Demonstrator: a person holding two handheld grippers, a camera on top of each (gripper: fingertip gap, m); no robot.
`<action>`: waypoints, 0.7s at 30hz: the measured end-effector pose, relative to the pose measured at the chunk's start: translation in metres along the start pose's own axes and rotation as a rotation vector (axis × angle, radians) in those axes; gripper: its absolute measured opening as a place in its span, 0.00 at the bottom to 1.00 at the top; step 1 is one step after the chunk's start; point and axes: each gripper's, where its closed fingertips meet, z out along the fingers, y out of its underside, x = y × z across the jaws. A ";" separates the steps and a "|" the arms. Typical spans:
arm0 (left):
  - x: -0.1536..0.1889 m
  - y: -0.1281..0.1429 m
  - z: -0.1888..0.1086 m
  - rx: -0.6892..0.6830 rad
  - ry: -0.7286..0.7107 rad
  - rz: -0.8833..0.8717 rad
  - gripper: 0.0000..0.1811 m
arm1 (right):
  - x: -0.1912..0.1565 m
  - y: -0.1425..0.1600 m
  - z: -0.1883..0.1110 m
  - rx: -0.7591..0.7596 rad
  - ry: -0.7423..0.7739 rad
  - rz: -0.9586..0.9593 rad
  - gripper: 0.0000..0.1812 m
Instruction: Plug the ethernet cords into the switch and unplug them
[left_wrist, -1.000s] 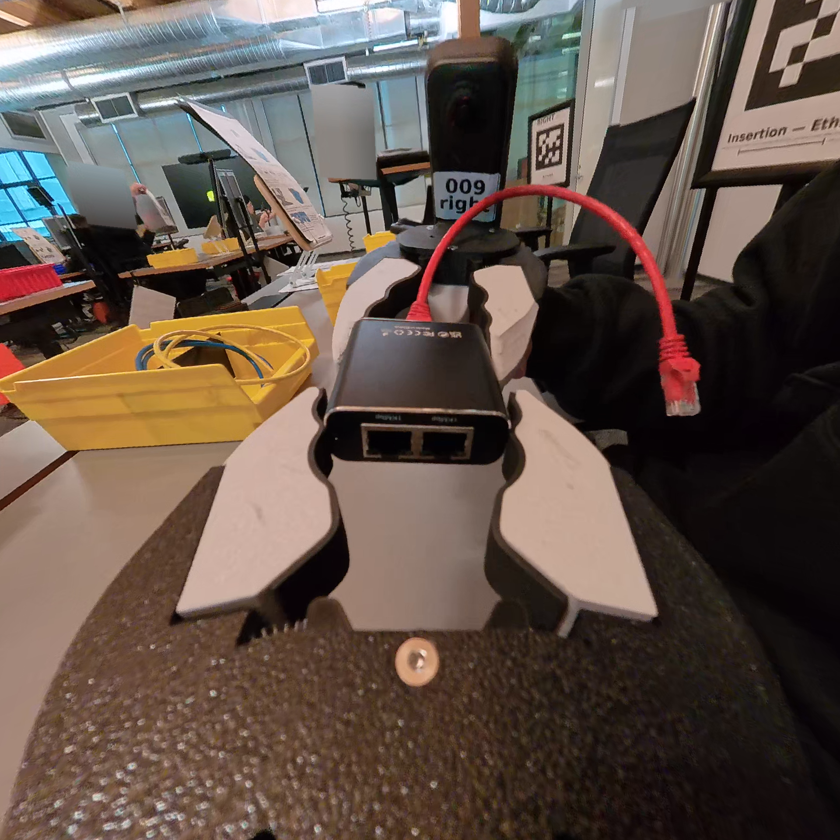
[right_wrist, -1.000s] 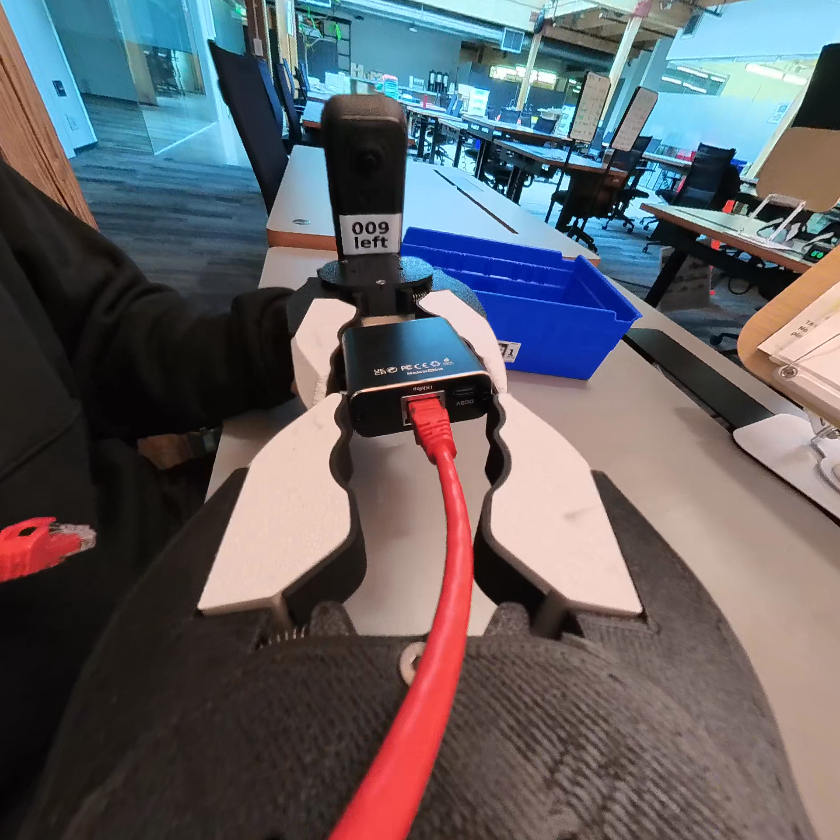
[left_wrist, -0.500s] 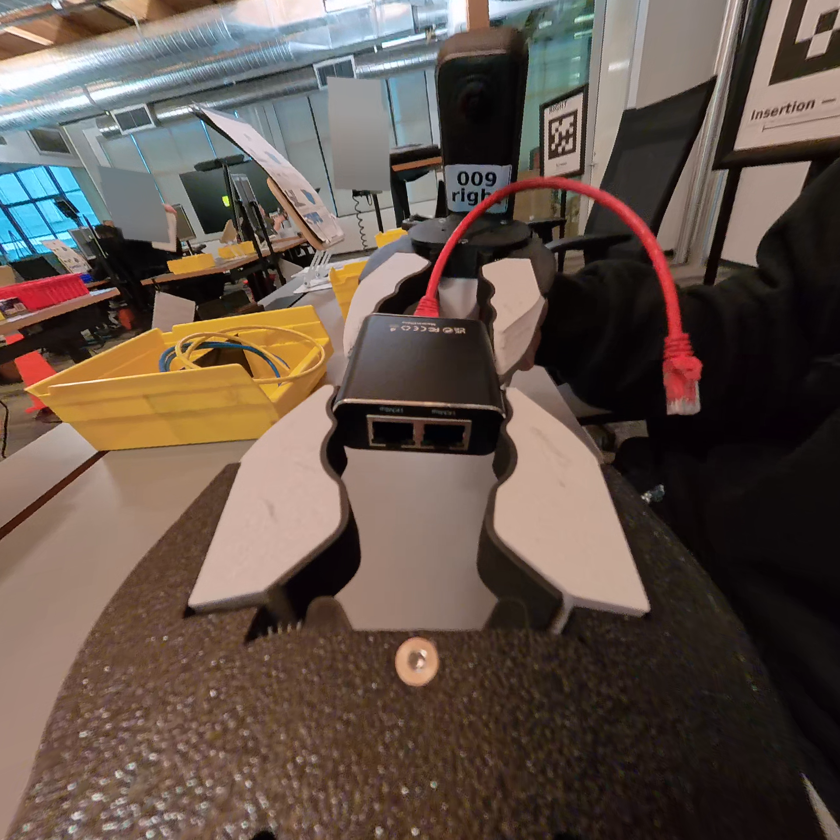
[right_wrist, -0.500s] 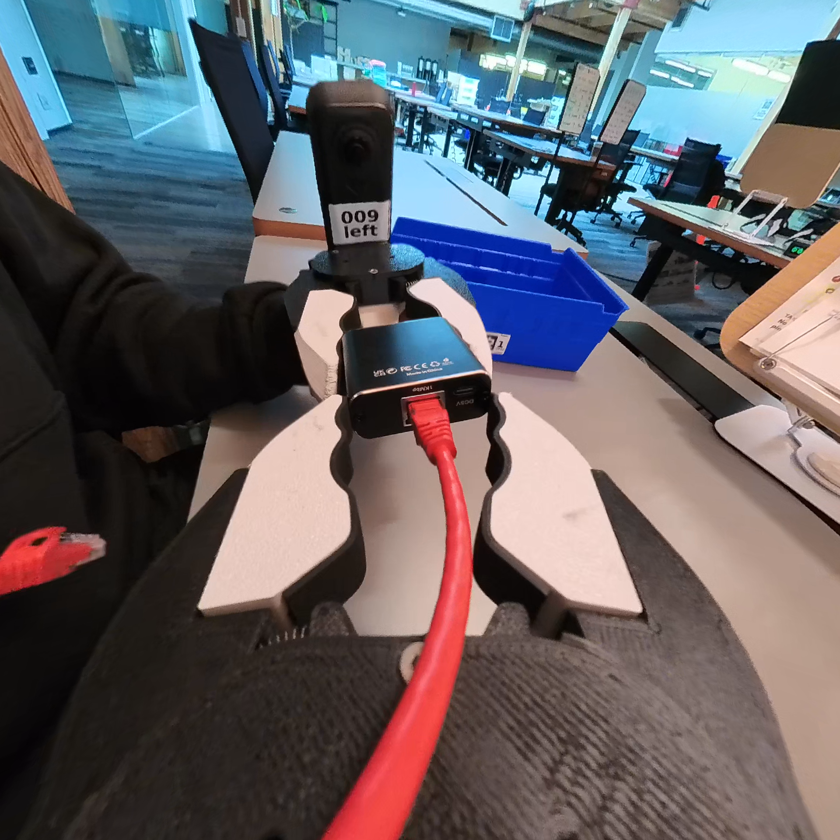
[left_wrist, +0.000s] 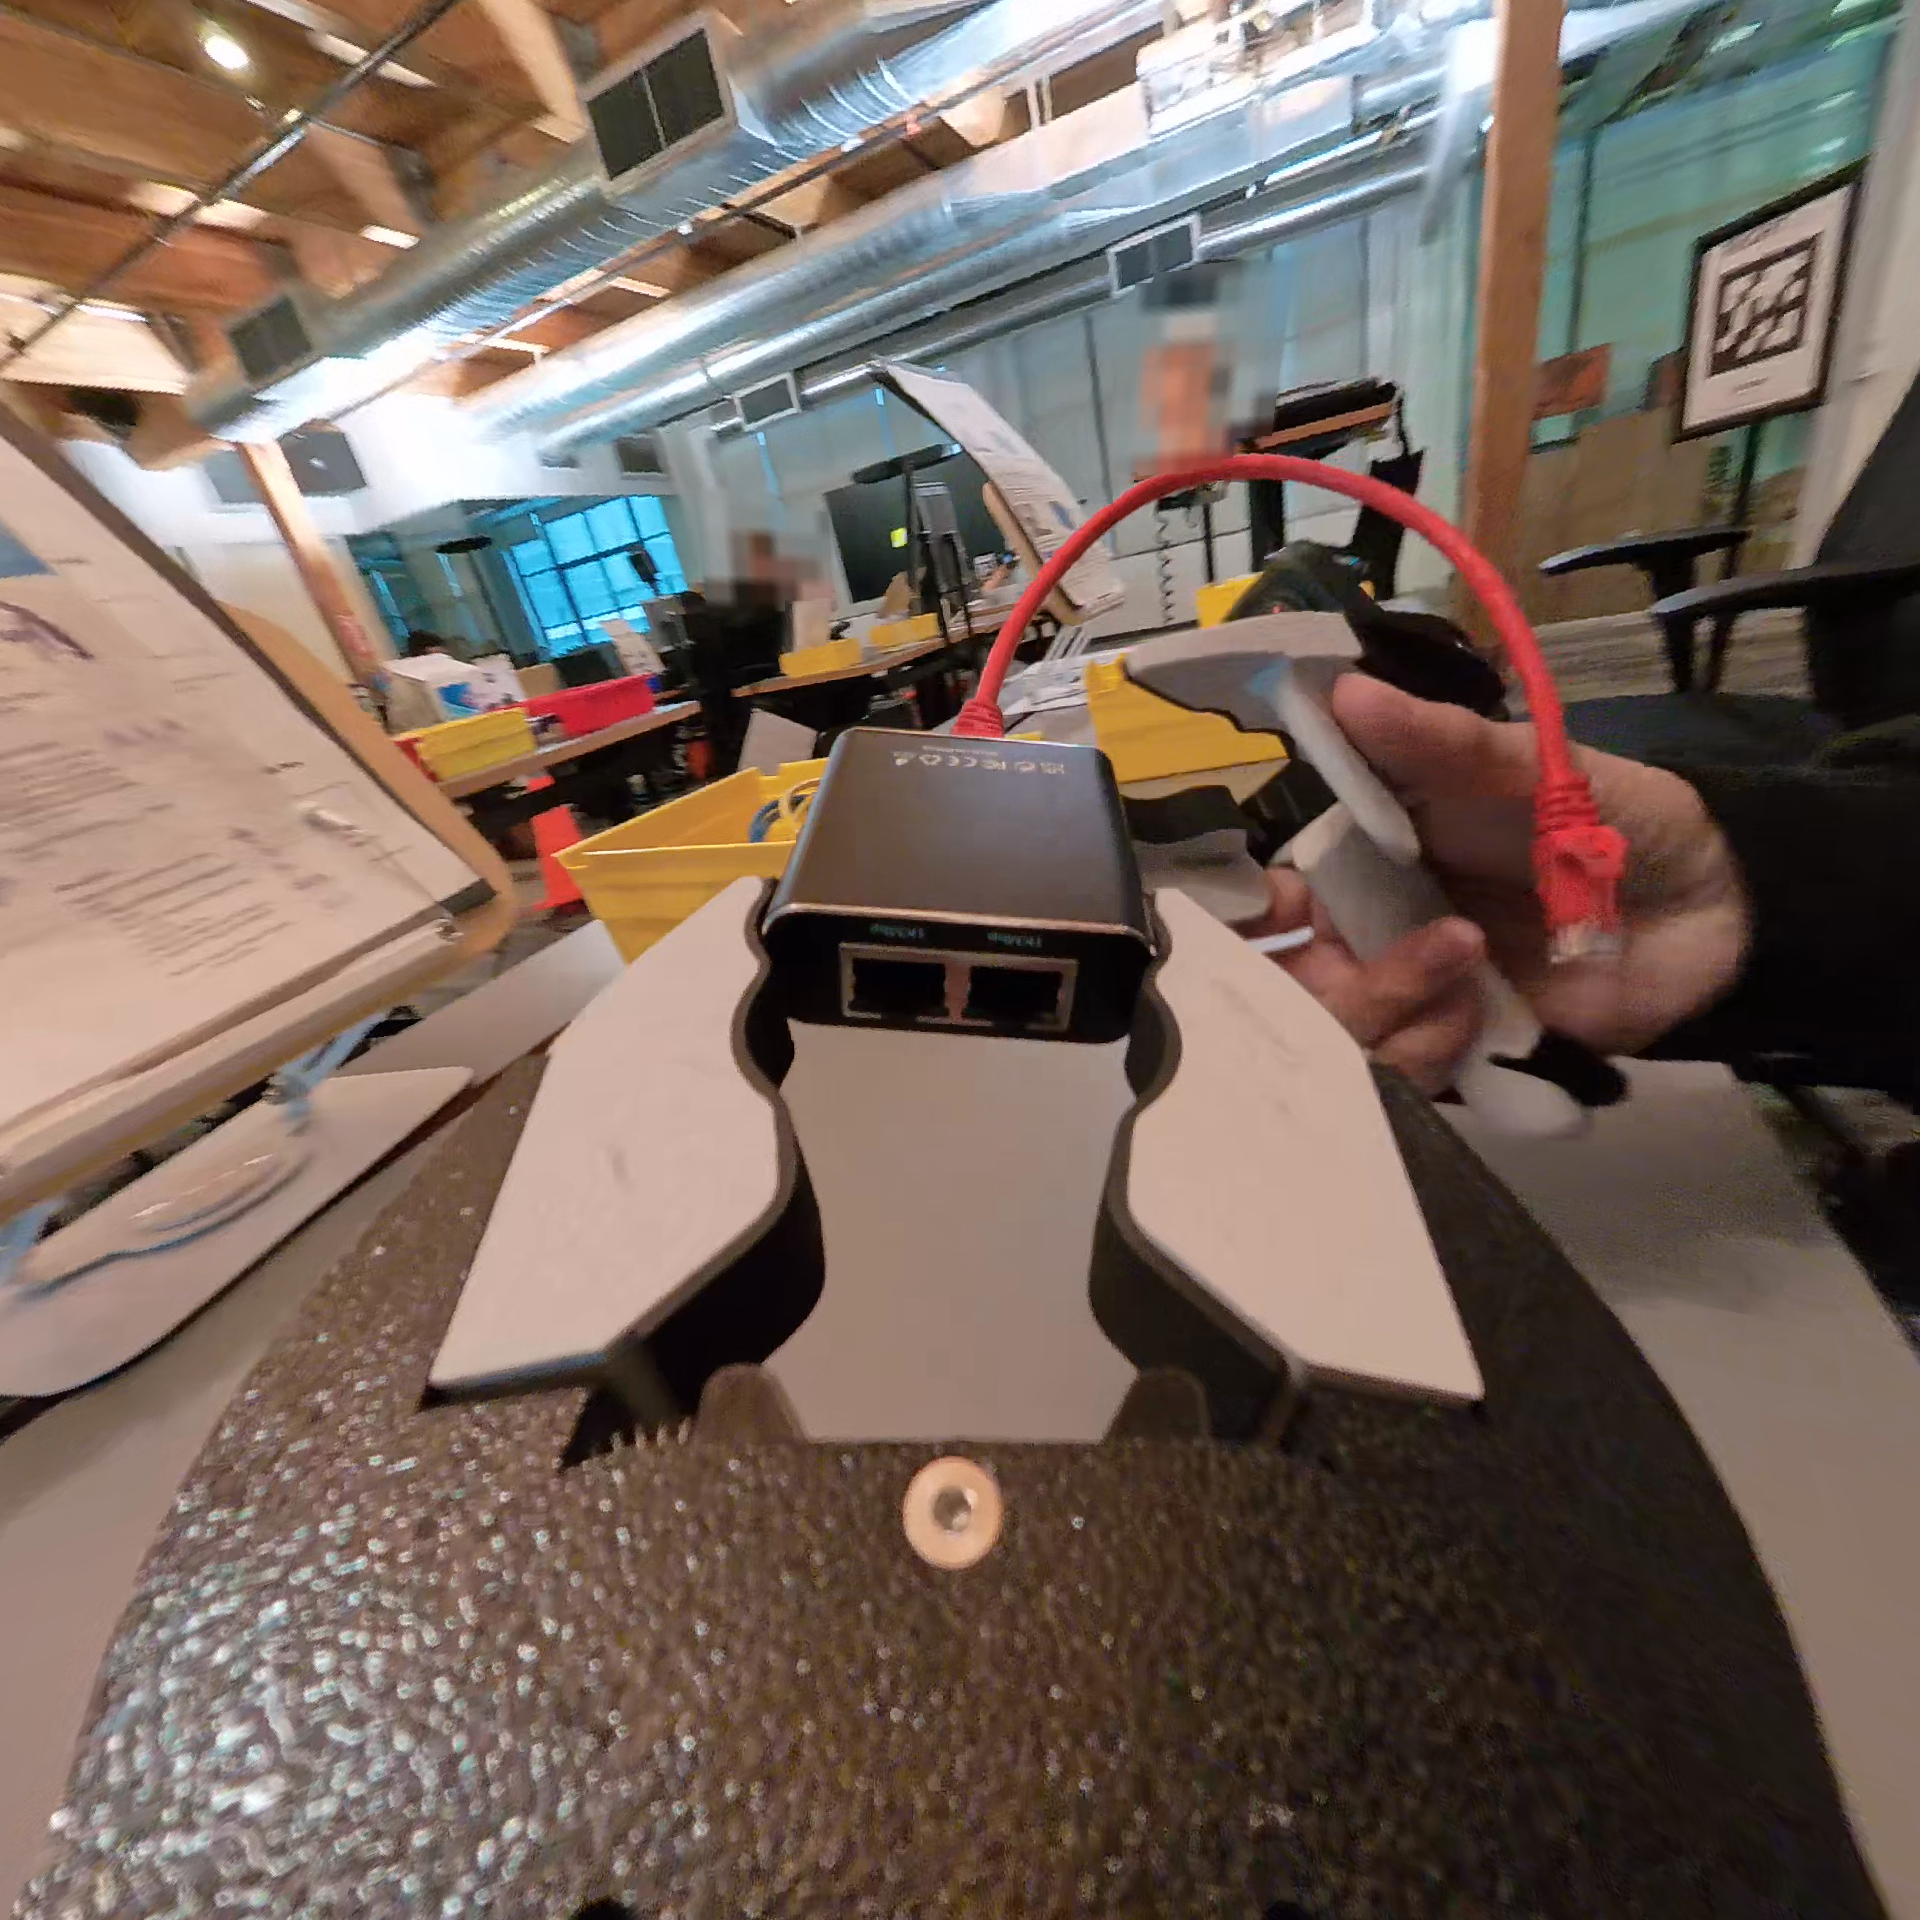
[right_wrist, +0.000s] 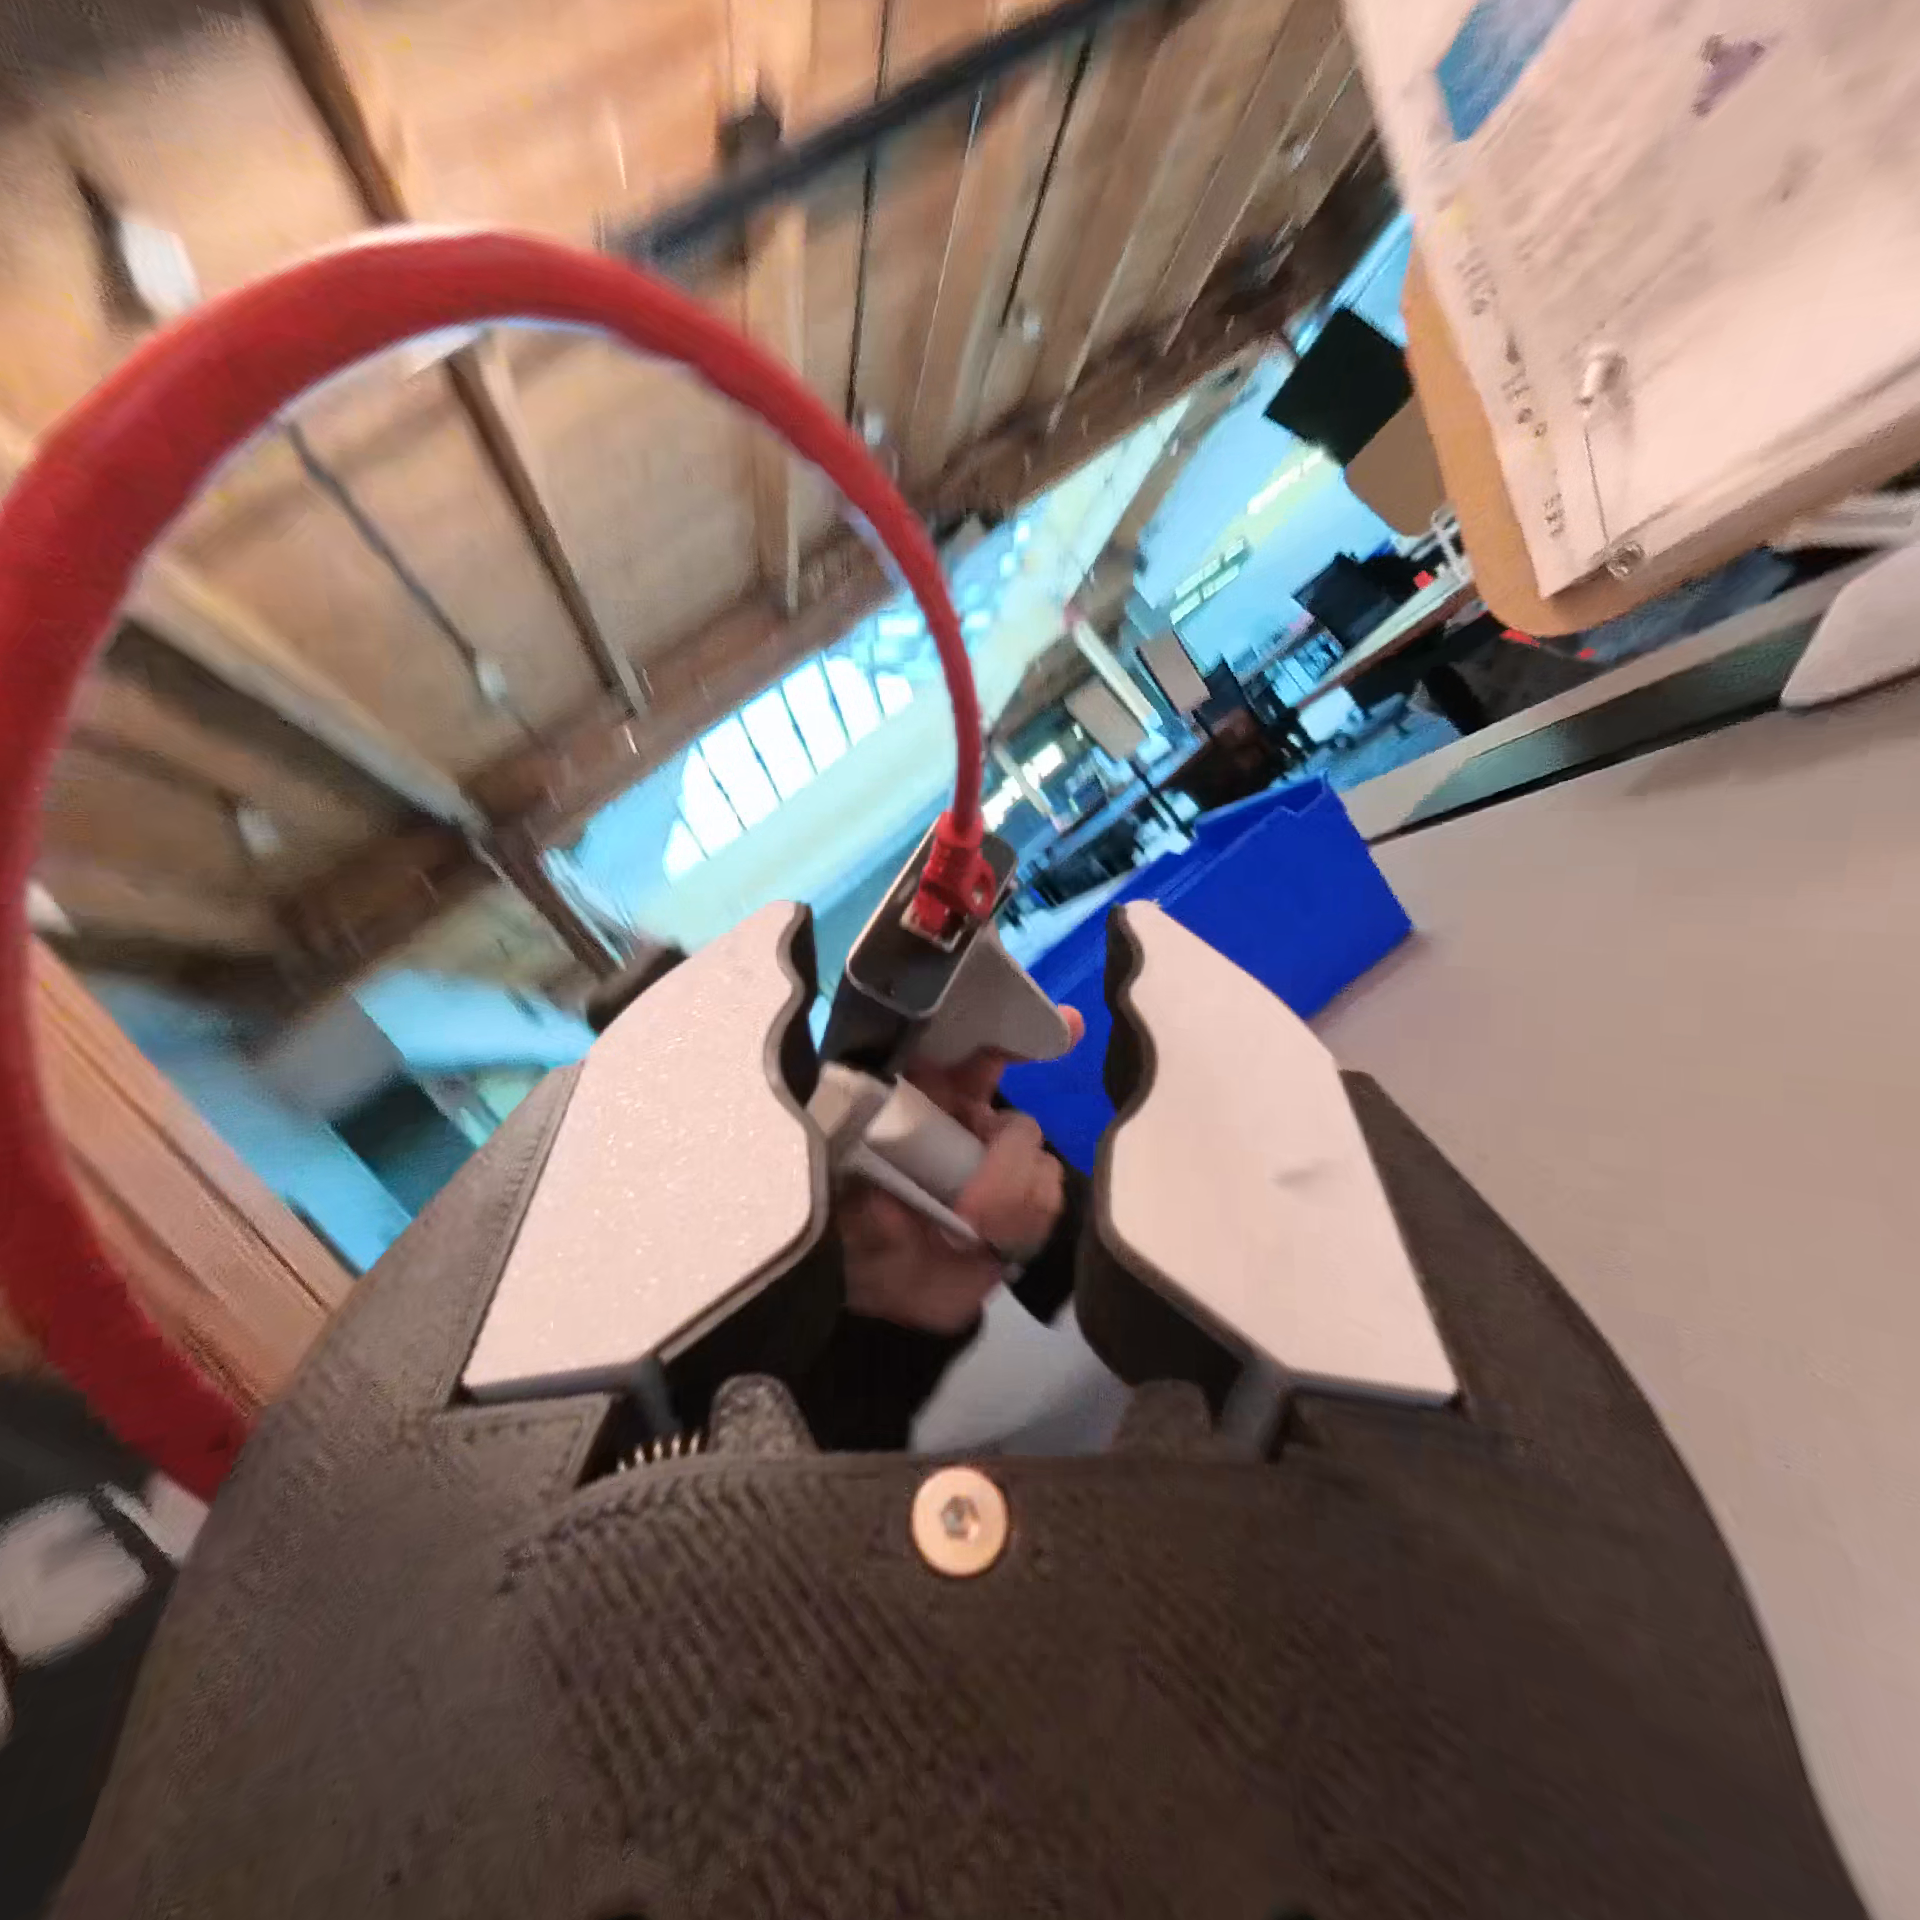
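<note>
Gripping the black switch (left_wrist: 961, 868) between its two grey fingers, the left tool (left_wrist: 956, 997) holds it above the grey counter (left_wrist: 1714, 1351), with the two empty ports on the near face turned toward the camera. The red ethernet cord (left_wrist: 1236, 488) is plugged into the far side of the switch, rises in an arch and comes down to its free plug (left_wrist: 1574, 883), which hangs in front of the person's hand (left_wrist: 1558, 914). This hand holds the right tool (right_wrist: 956, 956), whose fingers stand apart with nothing between them. In the right wrist view the cord makes a big loop at the left. A yellow bin (left_wrist: 675, 862) stands behind the switch, a blue bin (right_wrist: 1247, 914) lies farther on the counter, and a tilted board with papers (left_wrist: 177, 831) is at the left
</note>
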 end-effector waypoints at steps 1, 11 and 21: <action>-0.002 0.001 0.001 -0.009 -0.029 0.025 0.35 | 0.004 -0.004 0.001 0.061 0.007 0.086 0.27; -0.001 0.007 0.011 -0.051 -0.116 0.137 0.35 | 0.011 0.006 0.017 0.115 0.024 0.293 0.23; 0.008 0.011 0.021 -0.091 -0.187 0.257 0.35 | 0.017 0.000 0.006 0.209 0.073 0.366 0.07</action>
